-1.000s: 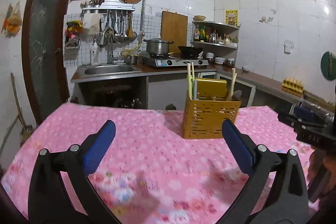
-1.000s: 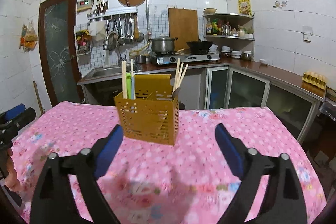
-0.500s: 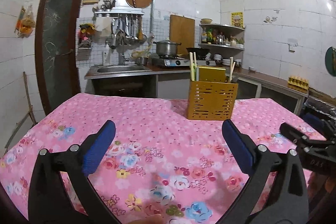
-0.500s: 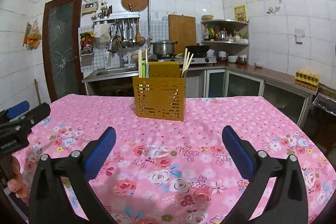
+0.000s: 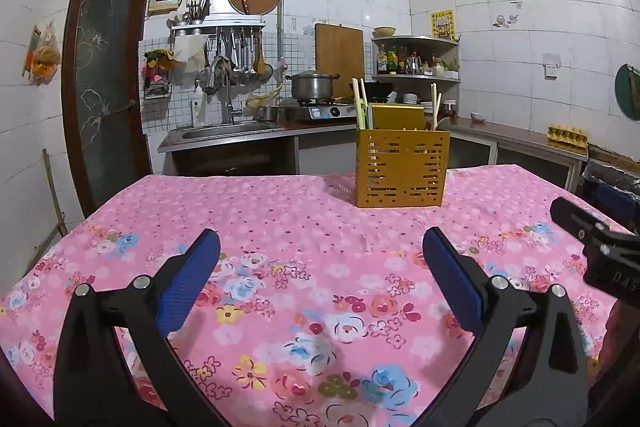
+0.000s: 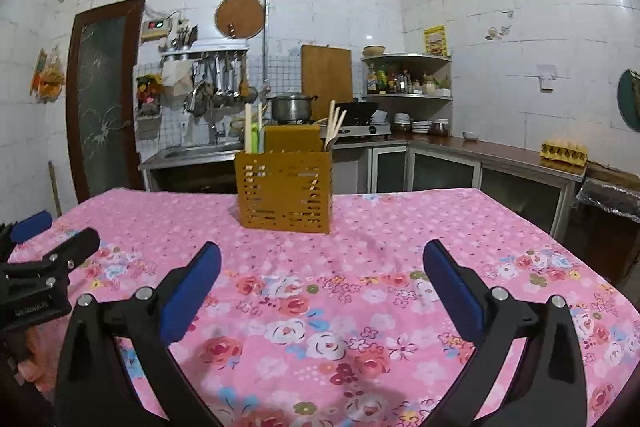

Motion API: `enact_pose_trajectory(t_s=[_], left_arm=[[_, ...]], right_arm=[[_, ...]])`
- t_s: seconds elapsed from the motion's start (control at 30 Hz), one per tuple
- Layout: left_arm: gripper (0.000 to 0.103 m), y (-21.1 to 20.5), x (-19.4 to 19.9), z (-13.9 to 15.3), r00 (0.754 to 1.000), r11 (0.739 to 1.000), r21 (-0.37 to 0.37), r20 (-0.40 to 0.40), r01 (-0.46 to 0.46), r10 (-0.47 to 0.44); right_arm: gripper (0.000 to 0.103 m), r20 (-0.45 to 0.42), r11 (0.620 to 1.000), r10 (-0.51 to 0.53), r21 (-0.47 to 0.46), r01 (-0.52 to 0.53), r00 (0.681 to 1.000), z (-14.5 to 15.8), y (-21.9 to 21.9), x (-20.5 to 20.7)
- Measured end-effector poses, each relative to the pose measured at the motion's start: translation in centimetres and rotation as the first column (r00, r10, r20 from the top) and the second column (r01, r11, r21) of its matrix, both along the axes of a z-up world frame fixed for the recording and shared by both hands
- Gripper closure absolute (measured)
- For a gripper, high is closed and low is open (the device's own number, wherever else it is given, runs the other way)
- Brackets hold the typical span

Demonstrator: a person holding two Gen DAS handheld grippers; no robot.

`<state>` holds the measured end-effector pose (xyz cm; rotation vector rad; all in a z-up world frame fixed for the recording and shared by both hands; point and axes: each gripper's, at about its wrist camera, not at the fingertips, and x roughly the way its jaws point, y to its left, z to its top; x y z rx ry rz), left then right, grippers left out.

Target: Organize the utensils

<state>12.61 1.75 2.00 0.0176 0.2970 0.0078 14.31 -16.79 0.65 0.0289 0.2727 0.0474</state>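
Observation:
A yellow slotted utensil holder (image 5: 401, 169) stands upright at the far side of the table with the pink flowered cloth (image 5: 304, 227); it also shows in the right wrist view (image 6: 285, 191). Chopsticks (image 5: 359, 103) and other utensils stick up from its left and right compartments, as the chopsticks (image 6: 253, 127) do in the right wrist view. My left gripper (image 5: 320, 277) is open and empty, well short of the holder. My right gripper (image 6: 322, 279) is open and empty, also short of it.
The right gripper's body (image 5: 592, 243) shows at the right edge of the left view; the left gripper's body (image 6: 44, 267) shows at the left edge of the right view. Behind the table are a sink counter (image 5: 228, 133), a stove with a pot (image 5: 312, 87) and shelves.
Both grippers have pulled back and tilted up from the holder, which now looks smaller and farther away. More of the tablecloth lies in front of them. Both stayed open.

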Motion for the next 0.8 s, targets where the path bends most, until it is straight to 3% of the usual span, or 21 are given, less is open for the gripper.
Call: enact_pose_trajectory(t_s=[0.17,0.8], left_arm=[[0.005,-0.1,-0.3,-0.1,1.000,1.000,0.006,0.012,0.005,-0.005],[0.005,-0.3,-0.5,0.0,1.000,1.000,0.014,0.012,0.004,-0.004]], right_arm=[[0.004,0.025,1.000,0.000,0.001,0.000,1.000,0.1,0.0,-0.6],[0.004,-0.013,0.999,-0.045,0.004,0.045,0.999,-0.1,-0.7,0.2]])
